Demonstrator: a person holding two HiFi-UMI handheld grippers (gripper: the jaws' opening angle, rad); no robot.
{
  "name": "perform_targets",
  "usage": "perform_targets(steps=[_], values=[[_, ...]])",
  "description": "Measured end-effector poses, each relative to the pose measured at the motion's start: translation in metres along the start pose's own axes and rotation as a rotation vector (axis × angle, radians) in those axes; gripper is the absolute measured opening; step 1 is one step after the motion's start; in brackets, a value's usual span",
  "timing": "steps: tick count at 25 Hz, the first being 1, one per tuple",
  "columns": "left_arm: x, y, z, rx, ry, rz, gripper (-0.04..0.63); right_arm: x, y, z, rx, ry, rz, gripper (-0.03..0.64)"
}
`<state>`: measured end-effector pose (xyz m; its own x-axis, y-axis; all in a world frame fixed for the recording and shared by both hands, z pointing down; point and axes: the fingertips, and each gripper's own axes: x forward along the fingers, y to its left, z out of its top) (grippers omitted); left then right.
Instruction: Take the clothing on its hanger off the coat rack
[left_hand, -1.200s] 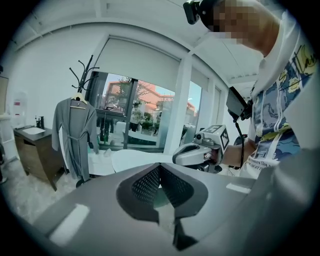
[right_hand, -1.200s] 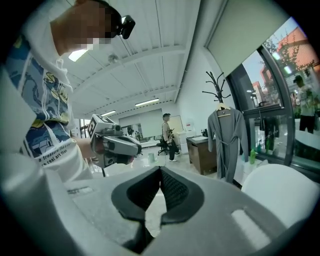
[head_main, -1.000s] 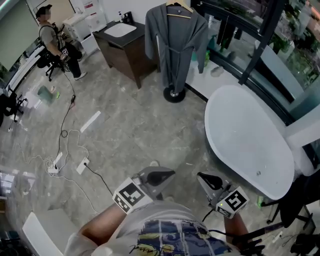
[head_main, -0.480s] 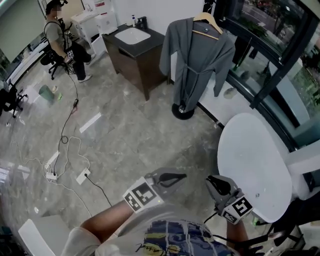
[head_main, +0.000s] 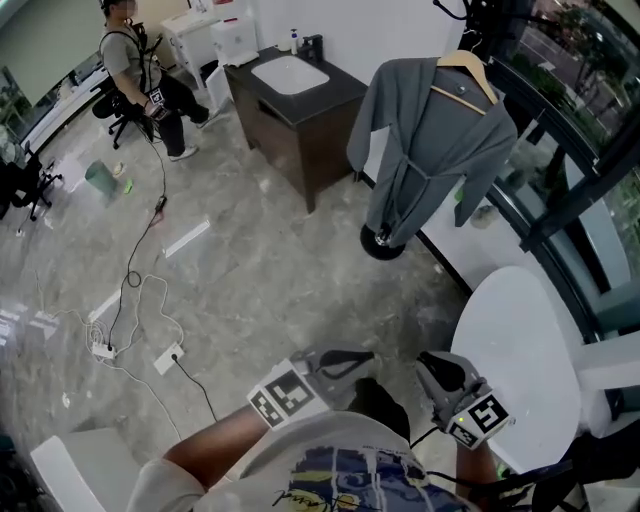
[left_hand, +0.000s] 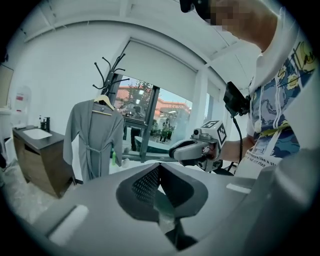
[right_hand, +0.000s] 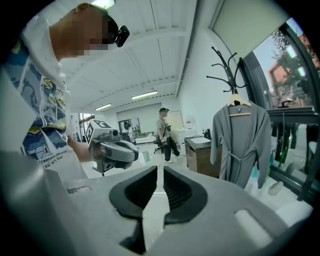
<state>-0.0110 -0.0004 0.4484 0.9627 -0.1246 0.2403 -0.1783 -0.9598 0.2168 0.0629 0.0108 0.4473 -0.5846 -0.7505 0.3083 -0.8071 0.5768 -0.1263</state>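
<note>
A grey robe (head_main: 430, 150) hangs on a wooden hanger (head_main: 465, 65) from a black coat rack whose round base (head_main: 383, 242) stands on the floor by the window. Both grippers are held low near the person's body, well short of the robe. The left gripper (head_main: 365, 355) is shut and empty, its jaws meeting at the tip. The right gripper (head_main: 425, 362) has its jaws a narrow gap apart with nothing between them. From the left gripper view the robe (left_hand: 92, 137) hangs at the left; the right gripper view has the robe (right_hand: 240, 145) at the right.
A white bathtub (head_main: 520, 370) lies close on the right. A dark vanity with a sink (head_main: 300, 100) stands left of the rack. Cables and a power strip (head_main: 130, 300) lie on the marble floor. Another person (head_main: 135, 60) stands far back left.
The head view has swung, so the robe and rack sit further right and look nearer. Both grippers stay low in front of the body.
</note>
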Motion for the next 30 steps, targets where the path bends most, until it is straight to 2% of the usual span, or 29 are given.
perform_targets(steps=[6,15,19,26,30], values=[[0.016,0.053,0.01,-0.022,-0.009,0.083,0.002,0.046,-0.048,0.023,-0.038,-0.01,0.081,0.04],[0.063,0.121,0.064,-0.012,-0.044,0.183,0.003,0.09,-0.146,0.08,-0.13,-0.034,0.172,0.041],[0.082,0.144,0.081,-0.018,-0.062,0.221,0.003,0.1,-0.192,0.095,-0.159,-0.023,0.177,0.046],[0.099,0.174,0.088,-0.051,-0.062,0.257,0.003,0.124,-0.254,0.121,-0.239,-0.034,0.175,0.07],[0.118,0.183,0.099,-0.052,-0.075,0.259,0.003,0.124,-0.312,0.147,-0.31,-0.017,0.127,0.097]])
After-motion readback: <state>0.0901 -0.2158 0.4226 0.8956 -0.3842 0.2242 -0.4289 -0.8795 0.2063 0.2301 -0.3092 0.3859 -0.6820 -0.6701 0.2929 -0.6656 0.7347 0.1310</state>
